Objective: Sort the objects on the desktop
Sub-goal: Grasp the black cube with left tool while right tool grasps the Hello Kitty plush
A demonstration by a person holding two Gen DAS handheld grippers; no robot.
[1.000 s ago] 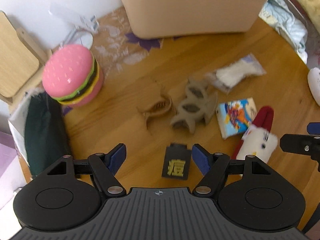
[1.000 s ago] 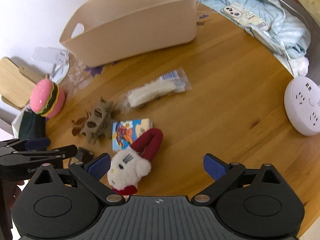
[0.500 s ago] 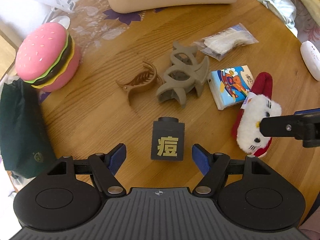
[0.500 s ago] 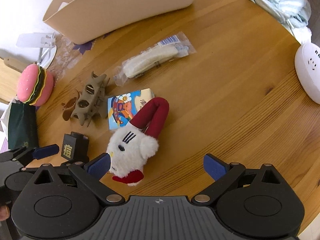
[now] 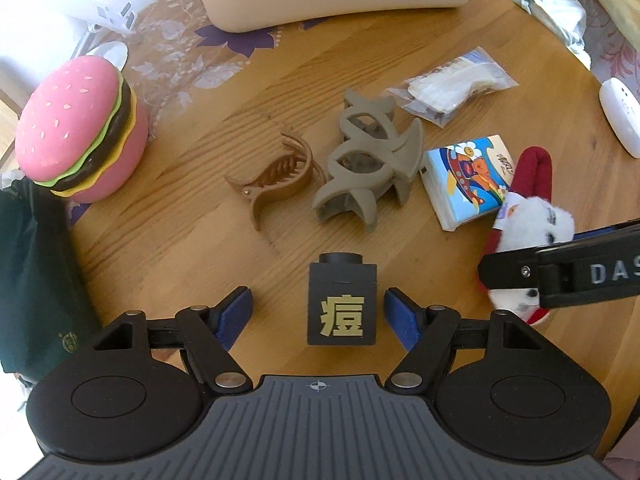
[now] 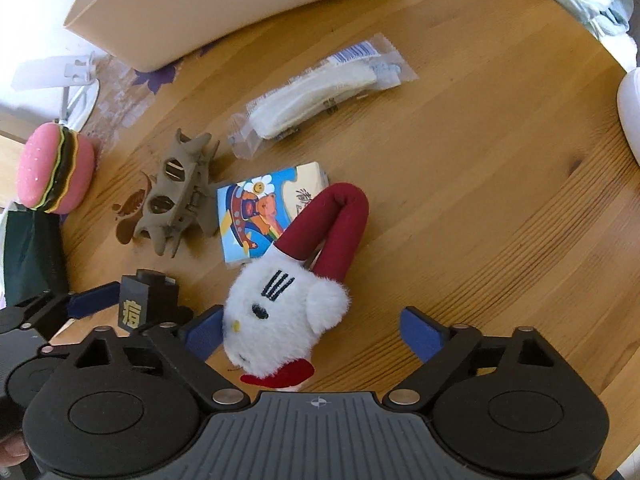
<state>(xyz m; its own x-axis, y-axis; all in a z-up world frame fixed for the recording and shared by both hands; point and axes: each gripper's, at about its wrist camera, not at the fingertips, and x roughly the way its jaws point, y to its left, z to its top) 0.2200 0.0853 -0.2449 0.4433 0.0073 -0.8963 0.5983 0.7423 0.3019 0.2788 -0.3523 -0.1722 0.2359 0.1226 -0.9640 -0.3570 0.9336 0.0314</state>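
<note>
Both claws were pointing down at the round wooden table (image 5: 500,32). The left gripper (image 5: 318,314) was spread wide with a black block (image 5: 342,304) with a gold character on it sitting between the pads, nearer the right pad; neither pad looked pressed on it, though the gap on that side was hard to judge. The right gripper (image 6: 310,336) was closing its jaws around the white plush cat head (image 6: 280,316) with red straps. The left pad looked right against the fur, the right pad was clearly apart, so not clamped yet. The lower part of the plush was hidden behind the gripper body.

Further back lay a grey hair claw (image 5: 368,160), a brown hair claw (image 5: 276,176), a cartoon tissue pack (image 5: 464,180) partly under the plush, and a bagged white item (image 6: 320,96) I couldn't identify. The beige bin (image 6: 224,0) was cut off at the top, and the pink burger (image 5: 76,128) sat at the left edge.
</note>
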